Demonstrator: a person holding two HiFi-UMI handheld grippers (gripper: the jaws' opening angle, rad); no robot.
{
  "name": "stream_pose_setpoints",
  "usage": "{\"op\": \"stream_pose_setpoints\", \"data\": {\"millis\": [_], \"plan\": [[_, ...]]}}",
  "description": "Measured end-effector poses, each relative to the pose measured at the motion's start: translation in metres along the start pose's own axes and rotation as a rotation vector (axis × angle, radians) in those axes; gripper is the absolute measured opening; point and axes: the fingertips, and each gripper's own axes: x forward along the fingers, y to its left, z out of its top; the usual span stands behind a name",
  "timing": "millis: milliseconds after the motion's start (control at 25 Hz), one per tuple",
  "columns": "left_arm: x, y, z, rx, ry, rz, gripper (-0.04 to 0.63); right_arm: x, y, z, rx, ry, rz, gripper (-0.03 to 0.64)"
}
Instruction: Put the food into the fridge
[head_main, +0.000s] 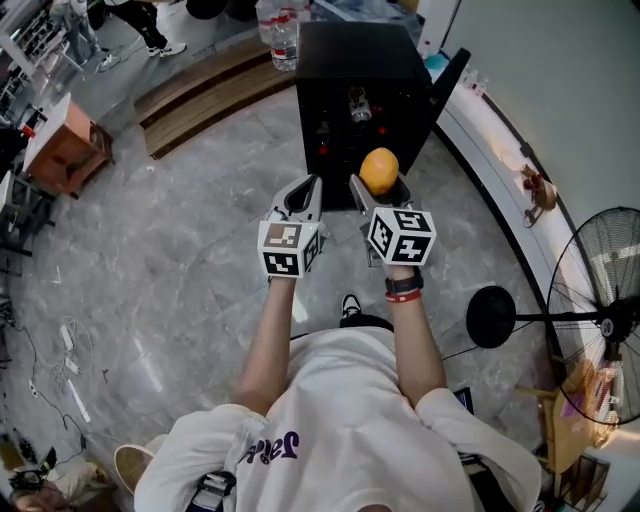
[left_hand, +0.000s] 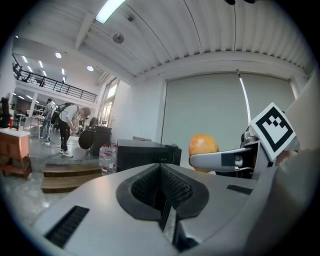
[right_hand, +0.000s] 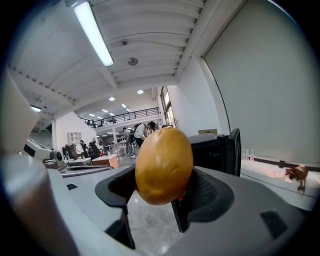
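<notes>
Holding the food (right_hand: 164, 166) between its two jaws, the right tool (head_main: 381, 190) grips a smooth, round, orange-yellow piece above the floor, just in front of the black fridge (head_main: 360, 60). The left tool (left_hand: 162, 195) is beside it, with its jaws pressed together and nothing between them.

I think the main danger is slipping. The jaws seem to catch only the lower part of the food, and most of it stands out above them. If the tool tilts forward or moves quickly toward the fridge, the round shape could roll out and fall on the stone floor. The fridge also stands low on the floor, so the person must reach down. There the food or the tool could knock against the open door (head_main: 450, 75) or against the things already inside. The left tool cannot support the food while its jaws are together.

Counting: one piece of food, two tools, one fridge and one standing fan (head_main: 608, 300) at the right. I can count two water bottles (head_main: 284, 38) behind the fridge, and maybe more are hidden.
</notes>
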Motion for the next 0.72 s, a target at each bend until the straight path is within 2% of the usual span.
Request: {"op": "stream_pose_setpoints", "data": {"millis": [120, 520, 720], "plan": [[0.017, -0.004, -0.002, -0.01, -0.005, 0.003, 0.017, 0.019, -0.02, -0.009, 0.033, 0.035, 0.01, 0.337], [0.071, -0.007, -0.001, 0.009, -0.015, 0.094, 0.017, 0.063, -0.061, 0.003, 0.006, 0.059, 0.07, 0.336], [0.09, -0.012, -0.005, -0.033, -0.03, 0.091, 0.017, 0.079, -0.076, -0.003, 0.013, 0.077, 0.103, 0.336]]}}
